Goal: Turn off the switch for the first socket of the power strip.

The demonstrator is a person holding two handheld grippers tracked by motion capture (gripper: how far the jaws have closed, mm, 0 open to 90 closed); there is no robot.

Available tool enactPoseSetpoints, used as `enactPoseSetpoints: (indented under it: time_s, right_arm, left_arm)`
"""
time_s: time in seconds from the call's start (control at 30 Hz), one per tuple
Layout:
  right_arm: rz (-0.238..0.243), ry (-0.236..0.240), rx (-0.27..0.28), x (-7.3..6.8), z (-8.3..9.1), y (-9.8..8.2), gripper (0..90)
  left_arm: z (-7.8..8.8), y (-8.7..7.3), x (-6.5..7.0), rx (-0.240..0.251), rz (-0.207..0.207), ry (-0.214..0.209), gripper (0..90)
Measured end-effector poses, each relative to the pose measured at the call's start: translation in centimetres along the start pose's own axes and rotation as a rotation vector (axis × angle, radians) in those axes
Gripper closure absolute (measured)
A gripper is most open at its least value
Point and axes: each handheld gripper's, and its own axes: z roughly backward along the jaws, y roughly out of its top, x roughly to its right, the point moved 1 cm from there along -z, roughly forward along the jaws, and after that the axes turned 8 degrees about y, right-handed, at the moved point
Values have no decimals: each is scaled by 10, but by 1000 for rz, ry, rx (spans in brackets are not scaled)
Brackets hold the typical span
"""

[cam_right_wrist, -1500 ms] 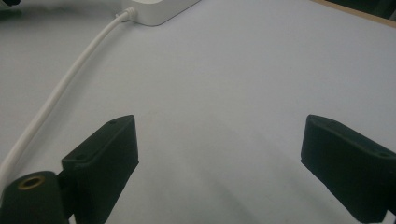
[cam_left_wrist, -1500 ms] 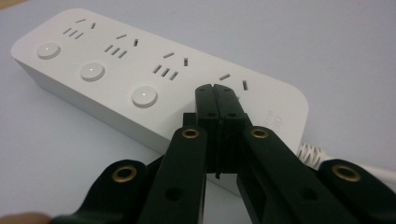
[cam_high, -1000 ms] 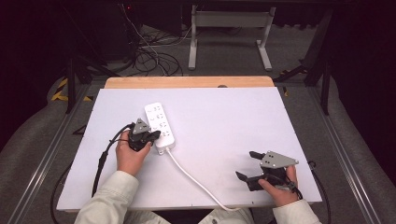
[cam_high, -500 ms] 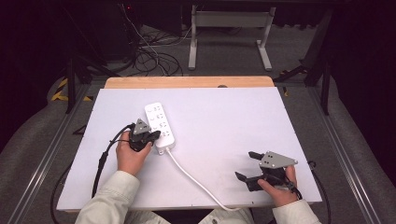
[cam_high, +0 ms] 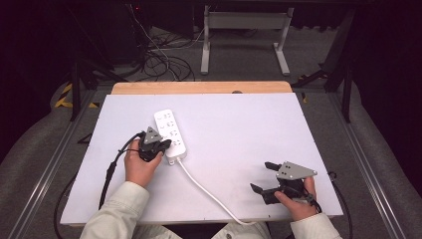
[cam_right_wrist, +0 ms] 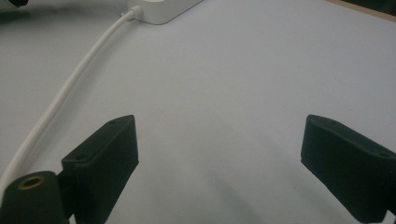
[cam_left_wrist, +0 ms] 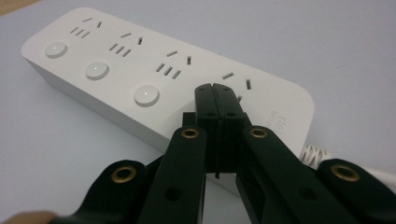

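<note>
Left gripper [cam_high: 166,145], left of centre in the high view: jaws pressed fully together, nothing between them, tips resting on the top face of the white power strip [cam_high: 170,133] at its near end, beside the fourth socket. Power strip lying flat on the white table [cam_high: 239,129], centre-left; white cord [cam_high: 209,193] running down toward the bottom edge. Right gripper [cam_high: 264,176], lower right: jaws spread wide, empty, above bare table.

A smooth, slightly glossy white plastic power strip [cam_left_wrist: 154,79] is lying on a matt white tabletop [cam_high: 239,129] edged with bare wood.
</note>
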Motion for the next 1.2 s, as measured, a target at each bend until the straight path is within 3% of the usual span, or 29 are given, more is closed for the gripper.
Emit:
enactPoseSetpoints:
  time_s: [0.33, 0.4, 0.43, 0.5, 0.57, 0.83, 1.2]
  right_arm:
    - [0, 1, -3, 0, 0, 0, 115]
    - [0, -1, -1, -1, 0, 0, 115]
    - [1, -2, -2, 0, 1, 0, 115]
    - [2, -3, 2, 0, 1, 0, 115]
    - [-4, -9, 2, 1, 2, 0, 115]
    - [-3, -7, 0, 2, 2, -1, 115]
    - [0, -6, 0, 2, 2, -1, 116]
  left_arm:
    - [0, 1, -2, -18, 11, -13, 900]
    - [-1, 0, -4, -6, 6, -35, 900]
    - [0, 0, -7, 25, 10, -41, 900]
    - [1, -1, -7, 21, 17, -41, 900]
    - [5, -1, -4, 14, -6, -18, 900]
    - [19, 3, 0, 52, 30, -53, 900]
    - [41, 11, -2, 92, 27, -46, 852]
